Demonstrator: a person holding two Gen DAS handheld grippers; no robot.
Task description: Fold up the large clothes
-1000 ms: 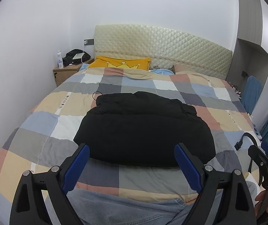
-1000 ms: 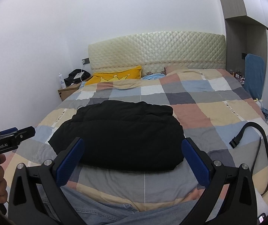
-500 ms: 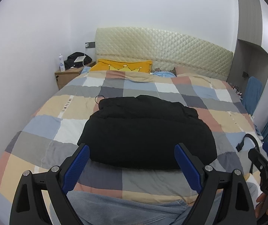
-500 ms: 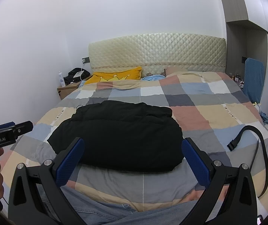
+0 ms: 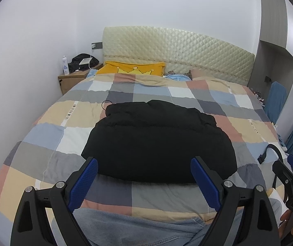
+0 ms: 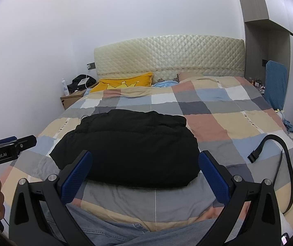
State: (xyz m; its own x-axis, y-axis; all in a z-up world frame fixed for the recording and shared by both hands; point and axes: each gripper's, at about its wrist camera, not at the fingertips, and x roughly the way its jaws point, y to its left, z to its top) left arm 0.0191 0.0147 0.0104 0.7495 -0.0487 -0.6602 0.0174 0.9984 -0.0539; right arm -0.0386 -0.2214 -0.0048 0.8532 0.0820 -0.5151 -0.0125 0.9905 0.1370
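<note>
Both of my hand-held grippers are released, nothing in either. Left hand-held gripper [image 5: 144, 176]: blue pads spread wide, hovering over the foot edge of the bed [image 5: 44, 143], jaws framing the near edge of the black jacket [image 5: 158, 141] without touching it. Right hand-held gripper [image 6: 145, 170]: same posture, jaws wide apart and empty, also short of the jacket. The jacket is a puffy black bundle, already folded into a compact rounded block, lying on the checked duvet [image 6: 224, 110] roughly mid-bed, closer to the foot edge than to the headboard [image 6: 167, 55] and somewhat toward the bed's left side in the right wrist view. A black strap with a buckle [image 6: 269, 153] lies looped on the duvet near the right edge of the bed, well apart from the jacket. Yellow pillow [image 5: 132, 69] sits at the head edge against the headboard. Nightstand [image 5: 72, 80] stands past the far left corner of the bed with a white bottle [image 5: 65, 65] and a dark bag on it. My jeans [image 6: 115, 227] show at the bottom, against the foot edge.
</note>
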